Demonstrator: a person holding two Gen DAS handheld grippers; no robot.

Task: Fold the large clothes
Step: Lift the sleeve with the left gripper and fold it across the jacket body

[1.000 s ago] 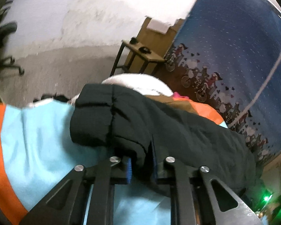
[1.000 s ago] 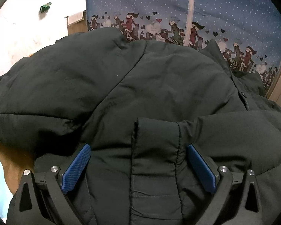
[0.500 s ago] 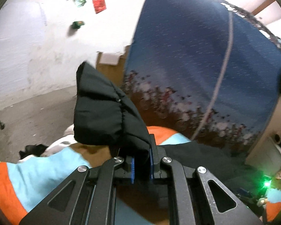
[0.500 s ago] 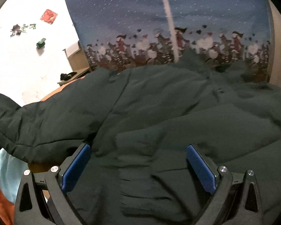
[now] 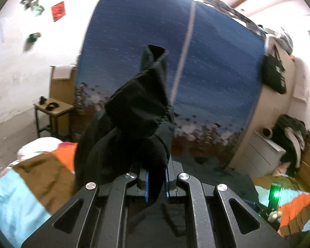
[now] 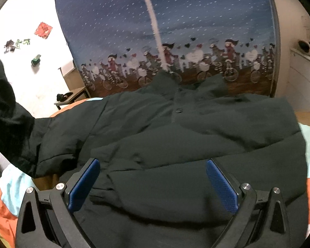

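Observation:
A large dark padded jacket (image 6: 175,136) lies spread on a bed with an orange, light-blue and brown cover (image 5: 37,177). My left gripper (image 5: 156,183) is shut on the jacket's sleeve (image 5: 140,107), which stands lifted up in front of the camera, cuff at the top. That raised sleeve (image 6: 8,111) also shows at the left edge of the right wrist view. My right gripper (image 6: 153,183) hovers over the jacket's front with its blue pads (image 6: 83,184) wide apart and nothing pinched between them.
A blue curtain (image 5: 175,66) with a printed cartoon border hangs behind the bed. A small wooden side table (image 5: 51,109) stands at the left by the white wall. At the right are a white cabinet (image 5: 262,153) and a heap of clothes (image 5: 291,130).
My left gripper has lifted the sleeve from the bed cover up into the air and swung toward the curtain. The right gripper has risen and drawn back, staying open over the jacket.

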